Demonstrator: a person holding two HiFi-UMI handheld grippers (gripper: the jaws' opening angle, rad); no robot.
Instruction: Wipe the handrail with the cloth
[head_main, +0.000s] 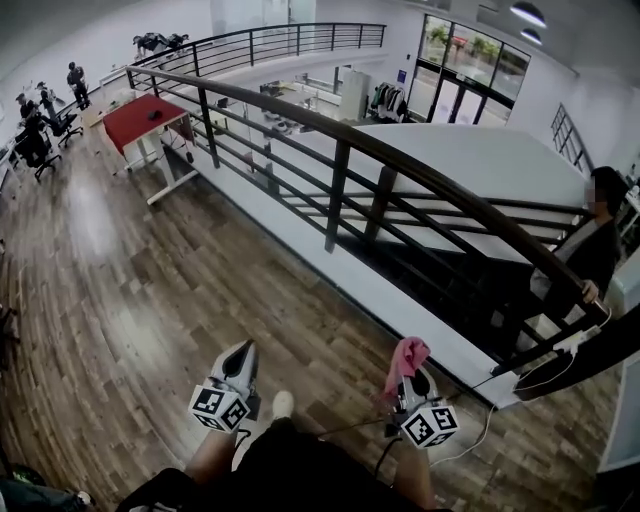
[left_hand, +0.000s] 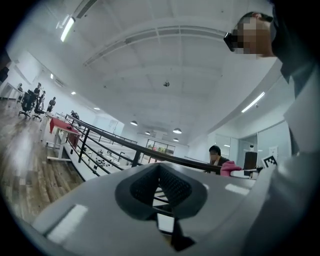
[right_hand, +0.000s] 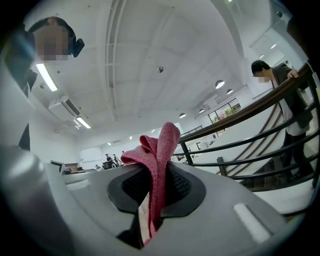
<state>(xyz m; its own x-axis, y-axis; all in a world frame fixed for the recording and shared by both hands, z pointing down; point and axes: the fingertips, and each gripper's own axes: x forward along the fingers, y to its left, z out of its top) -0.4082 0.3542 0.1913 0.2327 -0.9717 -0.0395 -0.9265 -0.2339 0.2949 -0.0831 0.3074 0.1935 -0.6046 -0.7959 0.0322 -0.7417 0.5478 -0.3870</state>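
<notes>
Right gripper (right_hand: 159, 185) pinching the pink cloth (right_hand: 161, 145), whose folded bulk stands up above the clamped jaws, apart from the dark handrail (head_main: 400, 160) ahead. Left gripper (left_hand: 160, 186): jaws pressed together, nothing between them, held beside the right over the wooden floor (head_main: 130, 290).

Held low, side by side: left claw (head_main: 243, 352) and right claw (head_main: 411, 378).
Left jaws are together with nothing between them; right jaws pinch a cloth (head_main: 408, 355) that sticks out past their tips.
</notes>
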